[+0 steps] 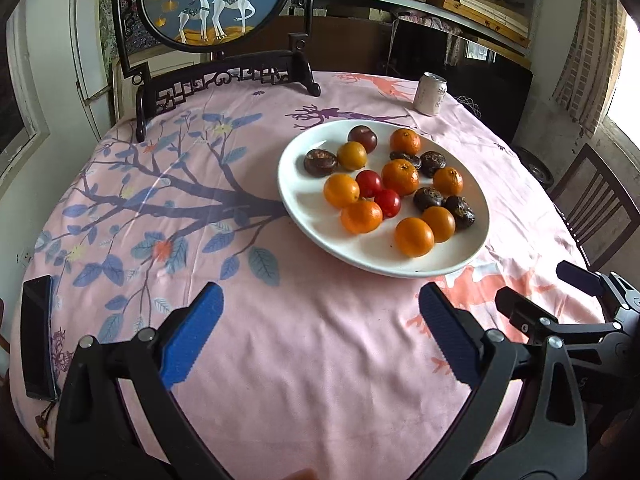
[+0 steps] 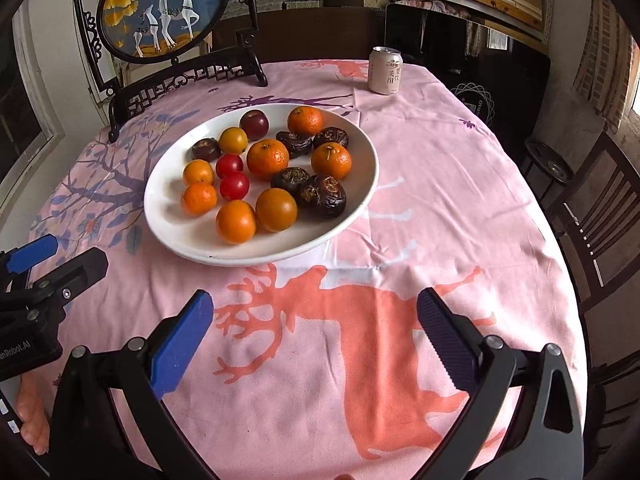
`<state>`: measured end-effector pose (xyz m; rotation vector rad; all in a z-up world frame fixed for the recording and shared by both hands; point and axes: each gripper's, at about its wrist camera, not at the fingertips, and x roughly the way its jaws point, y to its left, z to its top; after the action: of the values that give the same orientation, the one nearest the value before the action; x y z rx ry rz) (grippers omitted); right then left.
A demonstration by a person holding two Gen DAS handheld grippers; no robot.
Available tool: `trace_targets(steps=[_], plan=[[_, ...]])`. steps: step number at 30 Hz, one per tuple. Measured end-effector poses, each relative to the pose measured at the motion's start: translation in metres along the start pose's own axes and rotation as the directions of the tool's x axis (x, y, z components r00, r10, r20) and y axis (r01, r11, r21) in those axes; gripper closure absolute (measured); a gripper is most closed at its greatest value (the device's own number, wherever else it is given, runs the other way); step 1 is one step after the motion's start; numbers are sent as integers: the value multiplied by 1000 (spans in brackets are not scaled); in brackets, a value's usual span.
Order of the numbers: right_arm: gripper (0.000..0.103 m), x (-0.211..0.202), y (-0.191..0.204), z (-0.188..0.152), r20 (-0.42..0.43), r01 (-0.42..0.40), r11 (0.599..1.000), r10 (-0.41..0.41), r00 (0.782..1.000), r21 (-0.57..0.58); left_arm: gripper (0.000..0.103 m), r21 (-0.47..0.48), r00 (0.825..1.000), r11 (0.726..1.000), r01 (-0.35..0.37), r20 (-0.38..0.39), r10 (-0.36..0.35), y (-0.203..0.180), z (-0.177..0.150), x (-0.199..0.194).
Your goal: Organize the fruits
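White plate of oranges, 2 red cherry tomatoes and dark brown fruits on the pink tablecloth, drink can beyond it; left gripper and right gripper hover near the plate, jaws wide apart, holding nothing.

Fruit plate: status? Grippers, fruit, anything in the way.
Left gripper open, empty. Right gripper open, empty. All fruit mixed on white plate, none sorted. Bare tablecloth ahead; drink can far side, clear.
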<state>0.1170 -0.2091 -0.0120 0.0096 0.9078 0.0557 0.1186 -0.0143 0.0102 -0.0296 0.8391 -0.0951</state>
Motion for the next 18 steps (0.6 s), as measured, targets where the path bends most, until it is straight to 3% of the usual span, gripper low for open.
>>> trace_targets(steps=[18], plan=[[1, -19, 14, -5, 32, 1, 1000, -1, 999, -24, 3, 2, 1000, 1000, -2, 29, 2, 3, -6, -20]])
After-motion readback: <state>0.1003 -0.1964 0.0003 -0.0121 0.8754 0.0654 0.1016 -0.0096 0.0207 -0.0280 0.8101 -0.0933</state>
